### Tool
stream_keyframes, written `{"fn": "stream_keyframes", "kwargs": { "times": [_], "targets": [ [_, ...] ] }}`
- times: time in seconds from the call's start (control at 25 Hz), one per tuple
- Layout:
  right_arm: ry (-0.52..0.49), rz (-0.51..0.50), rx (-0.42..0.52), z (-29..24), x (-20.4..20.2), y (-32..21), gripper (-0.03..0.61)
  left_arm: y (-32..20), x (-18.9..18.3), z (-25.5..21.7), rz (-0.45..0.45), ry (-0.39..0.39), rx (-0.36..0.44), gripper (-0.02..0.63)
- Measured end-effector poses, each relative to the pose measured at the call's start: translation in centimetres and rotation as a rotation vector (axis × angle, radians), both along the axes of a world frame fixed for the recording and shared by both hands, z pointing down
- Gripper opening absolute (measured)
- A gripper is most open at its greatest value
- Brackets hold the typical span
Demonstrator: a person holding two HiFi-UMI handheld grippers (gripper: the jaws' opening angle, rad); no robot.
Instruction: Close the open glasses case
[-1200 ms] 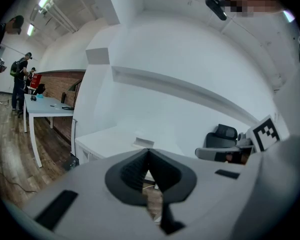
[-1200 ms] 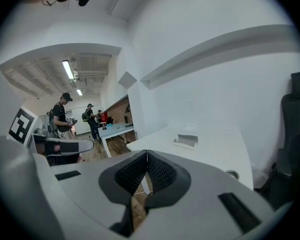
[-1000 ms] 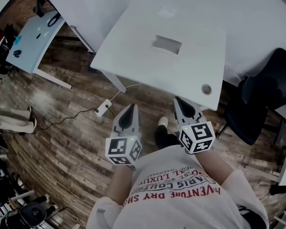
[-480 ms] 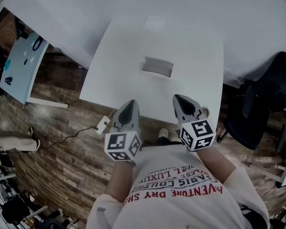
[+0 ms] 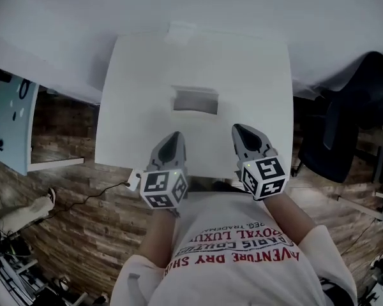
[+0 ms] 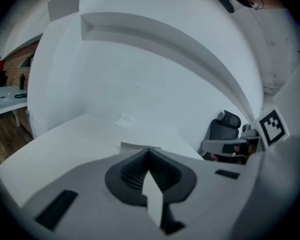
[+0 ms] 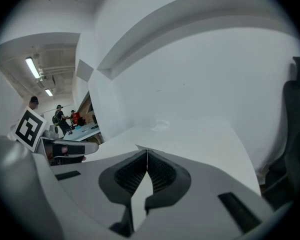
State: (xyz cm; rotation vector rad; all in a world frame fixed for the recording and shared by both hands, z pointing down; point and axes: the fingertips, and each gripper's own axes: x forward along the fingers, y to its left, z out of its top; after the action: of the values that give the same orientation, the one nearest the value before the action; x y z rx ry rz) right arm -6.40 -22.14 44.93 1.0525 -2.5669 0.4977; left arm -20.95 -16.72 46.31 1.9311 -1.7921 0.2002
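The glasses case (image 5: 195, 101) is a pale grey box lying open in the middle of the white table (image 5: 134, 107). Both grippers hover over the table's near edge, short of the case. My left gripper (image 5: 173, 134) points at the case from its near left, and my right gripper (image 5: 240, 128) from its near right. In the left gripper view the left gripper (image 6: 149, 150) has its jaws pressed together with nothing in them. The right gripper (image 7: 147, 151) is likewise shut and empty. A pale edge just past the tips may be the case; I cannot tell.
A small white slip (image 5: 182, 27) lies at the table's far edge against the white wall. A black office chair (image 5: 351, 113) stands to the right. A pale blue desk (image 5: 9, 123) is at the left, and a cable with a white plug (image 5: 133, 180) lies on the wooden floor.
The person has stepped up to the table. The table and case have come nearer, and both grippers, earlier over the floor, now reach over the table's near edge. Both stayed shut.
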Motion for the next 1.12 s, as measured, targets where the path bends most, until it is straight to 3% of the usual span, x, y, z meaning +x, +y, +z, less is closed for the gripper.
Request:
{"fn": "stream_keyframes", "kwargs": {
  "times": [0.52, 0.76, 1.12],
  "targets": [
    [0.052, 0.213, -0.125, 3.4, -3.5, -6.0, 0.012, -7.7, -3.3, 8.4, 0.273, -0.021, -0.229, -0.002],
    [0.123, 0.210, -0.128, 5.2, -5.4, -8.7, 0.014, -8.6, -4.0, 11.5, 0.330, 0.007, -0.302, -0.002],
    [0.165, 0.218, -0.185, 7.8, -7.3, -11.5, 0.012, -8.4, -3.8, 12.9, 0.370, 0.039, -0.326, -0.002]
  ]
}}
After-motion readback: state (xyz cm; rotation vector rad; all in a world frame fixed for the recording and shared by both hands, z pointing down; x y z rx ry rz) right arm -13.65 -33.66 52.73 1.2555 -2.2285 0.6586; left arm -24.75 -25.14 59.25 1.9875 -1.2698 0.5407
